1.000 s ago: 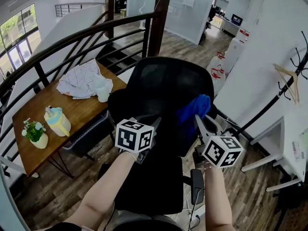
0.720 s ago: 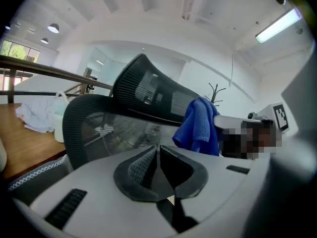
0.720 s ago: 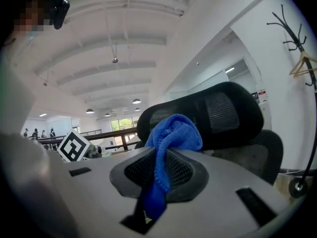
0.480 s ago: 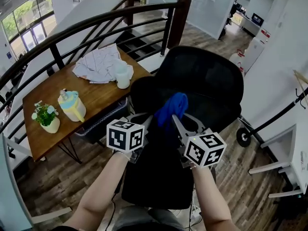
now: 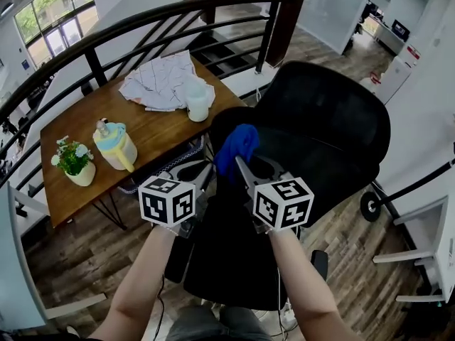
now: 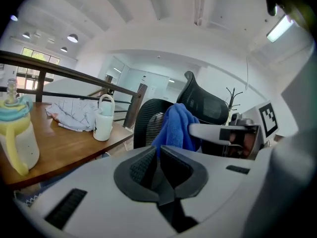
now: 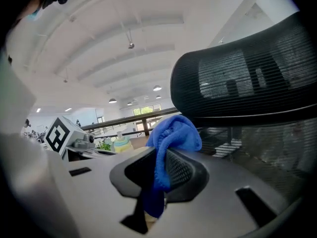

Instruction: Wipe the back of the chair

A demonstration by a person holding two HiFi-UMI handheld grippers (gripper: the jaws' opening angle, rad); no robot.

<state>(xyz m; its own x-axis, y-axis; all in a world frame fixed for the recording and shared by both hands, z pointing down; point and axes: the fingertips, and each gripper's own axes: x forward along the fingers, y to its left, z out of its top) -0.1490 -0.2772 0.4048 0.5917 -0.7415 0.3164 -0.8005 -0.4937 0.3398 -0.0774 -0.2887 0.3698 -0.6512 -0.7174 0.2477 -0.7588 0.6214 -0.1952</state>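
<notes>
I count two grippers in my hands: left gripper (image 6: 158,148) and right gripper (image 7: 161,151). One black chair (image 5: 334,126), one blue cloth (image 5: 237,145). One wooden table (image 5: 142,135) carries one white jug (image 5: 198,99), one yellow pitcher (image 5: 114,146), one potted plant (image 5: 74,163), one crumpled white fabric (image 5: 160,84).

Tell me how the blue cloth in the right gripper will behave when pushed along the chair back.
The blue cloth bunches and droops over the right gripper, so it is probably soft and floppy, folding rather than staying flat. Its fluffy pile suggests it is light. On the mesh chair back it may drag and bunch rather than slide.
</notes>
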